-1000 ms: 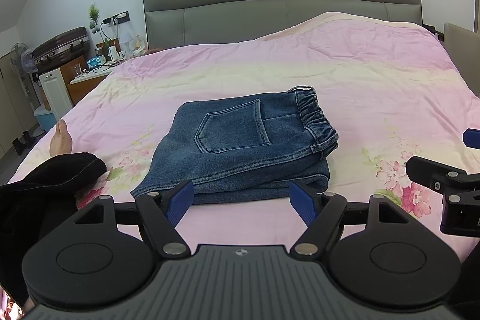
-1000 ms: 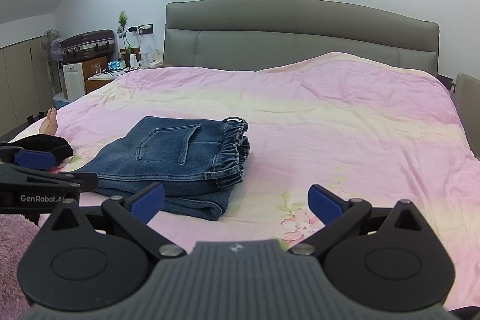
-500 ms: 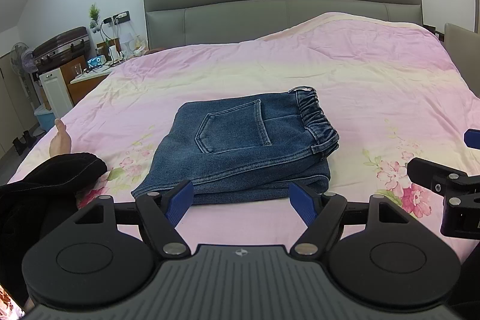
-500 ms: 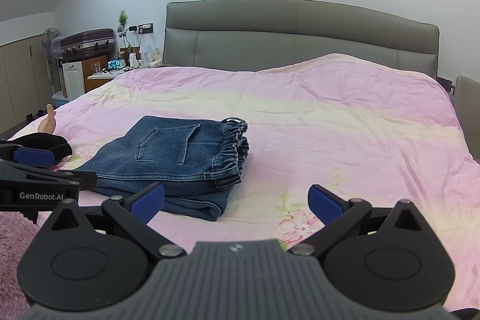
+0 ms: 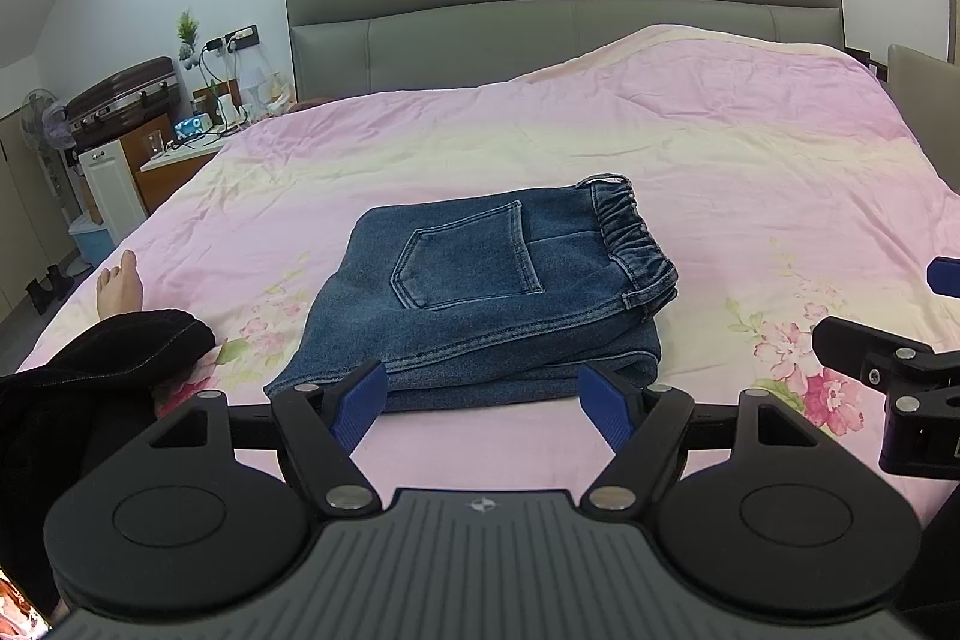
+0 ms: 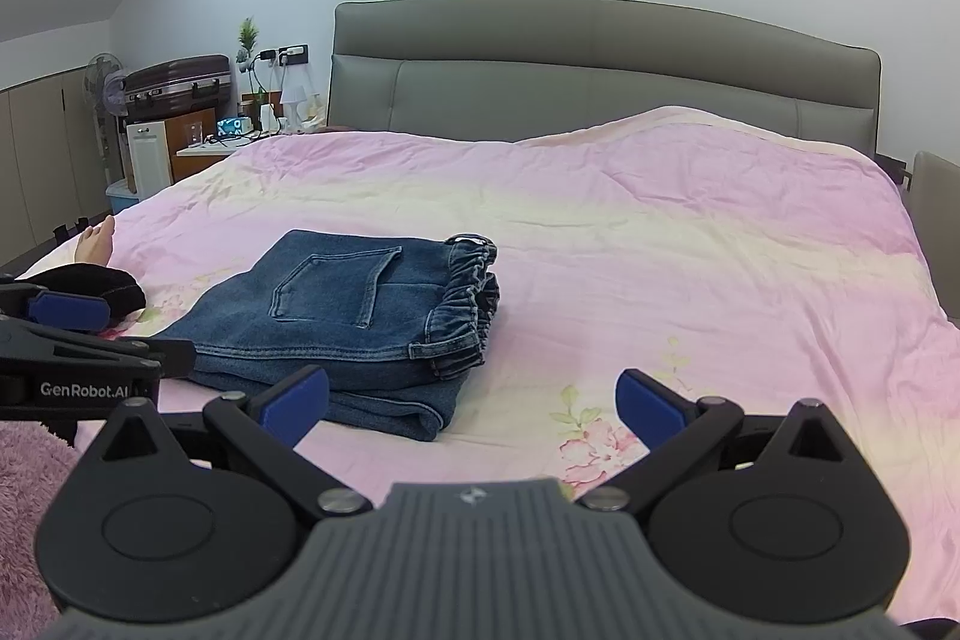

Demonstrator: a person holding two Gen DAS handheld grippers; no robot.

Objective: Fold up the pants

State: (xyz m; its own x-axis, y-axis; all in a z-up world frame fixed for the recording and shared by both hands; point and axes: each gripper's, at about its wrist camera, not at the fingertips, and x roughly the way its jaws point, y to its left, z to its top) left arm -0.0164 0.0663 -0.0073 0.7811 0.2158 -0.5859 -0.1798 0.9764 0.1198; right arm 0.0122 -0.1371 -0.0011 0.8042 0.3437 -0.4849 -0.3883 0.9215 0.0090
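Observation:
Blue denim pants (image 5: 480, 298) lie folded into a compact stack on the pink bedspread (image 5: 690, 172), back pocket up, elastic waistband on the right. My left gripper (image 5: 483, 409) hovers just in front of the stack's near edge, jaws wide and empty. In the right wrist view the same pants (image 6: 354, 322) sit left of centre. My right gripper (image 6: 474, 403) stands open over the bare sheet to the right of the stack's near corner, holding nothing. The left gripper's fingers (image 6: 66, 313) show at that view's left edge.
A person's bare foot (image 5: 120, 283) and black trouser leg (image 5: 96, 352) rest on the bed's left side. A grey headboard (image 5: 564, 4) closes the far end. A bedside table (image 5: 174, 154) with a suitcase and a fan stands at the left.
The bare foot at the left has shifted slightly. Both grippers and the folded pants stay where they were.

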